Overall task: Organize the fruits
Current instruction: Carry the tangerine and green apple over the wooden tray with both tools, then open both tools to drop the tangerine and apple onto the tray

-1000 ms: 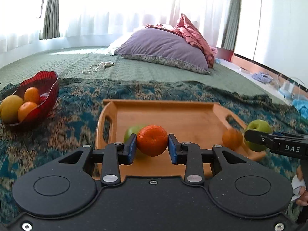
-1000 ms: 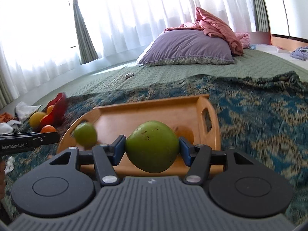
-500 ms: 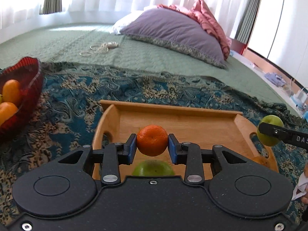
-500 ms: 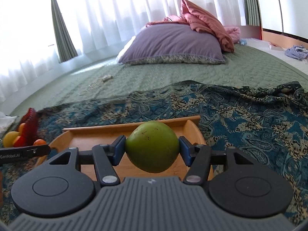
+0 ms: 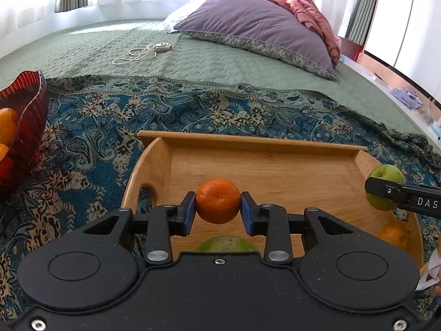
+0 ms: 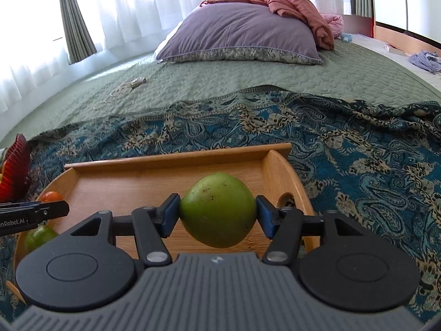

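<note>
The bed [image 5: 220,55] carries a green quilt with a blue paisley throw [image 5: 91,143] laid over its near part, a purple pillow [image 5: 256,27] at the head before white curtains, and a coiled cord [image 5: 137,53] loose on the quilt. A wooden tray [image 5: 248,140] sits on the throw, its raised rim on all sides and bare board across the middle; a red bowl [image 5: 30,104] holding fruit stands well apart at the throw's left edge. The left hand-held gripper [image 5: 218,212] pinches an orange mandarin [image 5: 217,200] above the tray's near left part, a second green fruit [image 5: 226,244] lying on the tray below it, while the right hand-held gripper [image 6: 218,216] pinches a green apple [image 6: 217,209] over the tray's right end.
</note>
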A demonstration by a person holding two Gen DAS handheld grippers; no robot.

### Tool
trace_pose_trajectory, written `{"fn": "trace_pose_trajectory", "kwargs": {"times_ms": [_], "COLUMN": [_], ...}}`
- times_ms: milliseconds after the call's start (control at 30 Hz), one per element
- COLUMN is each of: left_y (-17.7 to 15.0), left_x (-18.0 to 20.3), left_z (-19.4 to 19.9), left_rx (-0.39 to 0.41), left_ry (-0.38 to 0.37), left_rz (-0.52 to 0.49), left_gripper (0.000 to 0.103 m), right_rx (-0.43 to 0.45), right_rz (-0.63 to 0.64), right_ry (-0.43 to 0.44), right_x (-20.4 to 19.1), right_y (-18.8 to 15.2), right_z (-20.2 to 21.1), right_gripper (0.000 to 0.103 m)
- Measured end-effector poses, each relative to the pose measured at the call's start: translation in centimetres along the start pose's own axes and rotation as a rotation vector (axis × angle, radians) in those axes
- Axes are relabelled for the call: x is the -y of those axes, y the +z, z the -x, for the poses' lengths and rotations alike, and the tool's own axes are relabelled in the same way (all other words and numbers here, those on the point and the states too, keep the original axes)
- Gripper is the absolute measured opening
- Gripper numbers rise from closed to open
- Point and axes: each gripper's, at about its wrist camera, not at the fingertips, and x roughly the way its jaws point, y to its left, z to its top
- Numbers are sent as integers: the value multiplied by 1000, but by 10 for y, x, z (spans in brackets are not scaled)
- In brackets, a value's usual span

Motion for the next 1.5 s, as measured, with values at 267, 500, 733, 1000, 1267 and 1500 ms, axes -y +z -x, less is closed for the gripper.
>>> {"fn": "trace_pose_trajectory", "kwargs": {"times_ms": [267,500,733,1000,1267,1500], "left_y": [0,-2,-2,-2,-4,-19], "left_x": [-5,-7,-7,-10,-10,-10], "left_z": [-6,-11,-13,-15,13,55], "left_rx": [-12,-22,-23,-33,17,85], "left_ry": [16,25,27,34,46,30], "left_rz": [2,2,3,10,-9,-20], "left_gripper": [32,32,32,33,54,74], "right_rx": [-18,-31,-35,-32,50,127], "right_rz": [20,26,36,25,45,81], "right_ry": [-20,-32,-39,-36,-29,17], "right_x": [-5,-5,-6,-5,-7,-11], "right_y": [-2,-4,-7,-8,-6,-13], "right_z": [-7,-11,-15,-15,5,37], "right_gripper": [62,62,62,63,81,88]}}
